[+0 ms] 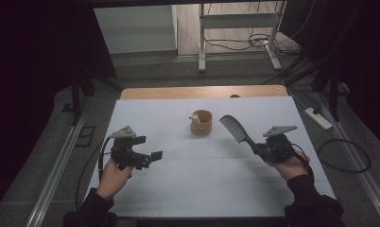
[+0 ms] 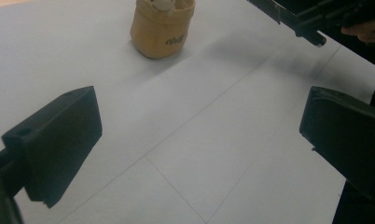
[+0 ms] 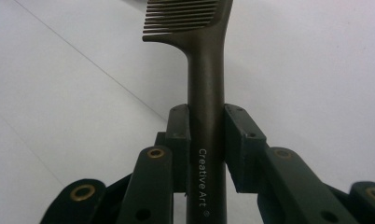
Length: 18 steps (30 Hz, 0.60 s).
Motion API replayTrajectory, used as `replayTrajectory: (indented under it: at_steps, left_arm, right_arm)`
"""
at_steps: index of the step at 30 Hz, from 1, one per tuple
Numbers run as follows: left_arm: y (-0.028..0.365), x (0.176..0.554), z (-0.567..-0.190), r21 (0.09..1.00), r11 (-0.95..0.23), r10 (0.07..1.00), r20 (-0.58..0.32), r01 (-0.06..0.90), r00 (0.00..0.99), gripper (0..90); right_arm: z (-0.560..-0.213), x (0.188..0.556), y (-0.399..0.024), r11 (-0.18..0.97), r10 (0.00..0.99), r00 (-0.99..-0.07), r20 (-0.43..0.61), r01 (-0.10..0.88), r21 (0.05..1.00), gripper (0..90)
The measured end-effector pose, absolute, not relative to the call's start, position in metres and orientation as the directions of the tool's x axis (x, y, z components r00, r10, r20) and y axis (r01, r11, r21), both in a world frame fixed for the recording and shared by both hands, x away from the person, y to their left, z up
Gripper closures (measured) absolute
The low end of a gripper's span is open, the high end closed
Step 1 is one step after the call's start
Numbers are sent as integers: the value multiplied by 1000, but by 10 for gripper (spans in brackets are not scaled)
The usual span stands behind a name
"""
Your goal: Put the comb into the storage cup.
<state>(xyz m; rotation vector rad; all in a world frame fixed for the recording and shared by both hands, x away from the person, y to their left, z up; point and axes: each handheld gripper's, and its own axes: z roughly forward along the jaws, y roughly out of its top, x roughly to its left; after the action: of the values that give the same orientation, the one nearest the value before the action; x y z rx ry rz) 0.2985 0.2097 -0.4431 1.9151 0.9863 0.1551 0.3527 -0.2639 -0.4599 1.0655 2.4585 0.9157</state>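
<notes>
**Comb in hand, holder still to reach**

Start with the surface [image 1: 202,179]: it is a pale board, bare but for the tan holder [image 1: 201,122] standing upright near its middle toward the far edge, with a small pale thing poking out of its top. Nothing else lies on it.

As I judge it, you are partway through. The pick-up is done: the comb [image 1: 236,128] is off the surface and clamped by its handle in your right claw [image 1: 261,149]. What seems left is carrying it over to the holder and setting it in; the comb's toothed end is near the holder but clearly apart from it, up and to its right.

Your right hand [image 1: 292,166] holds its claw low over the right side of the surface, pointing up and left toward the holder, so the comb slants that way with its teeth at the far end. In the right gripper view the two jaws sit narrow, pressed on either side of the handle.

Your left hand [image 1: 113,176] holds the left claw [image 1: 154,158] above the left side, aimed right across the surface. Its jaws stand wide, with nothing between them.
</notes>
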Motion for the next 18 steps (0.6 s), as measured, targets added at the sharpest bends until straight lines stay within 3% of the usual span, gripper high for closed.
replayTrajectory:
  at_steps: [18]
  left_arm:
    - [193,326,-427,804,-236,648,-288,546,705,0]
  right_arm:
    - [-455,323,-261,531,708,-705,-36,498,685,722]
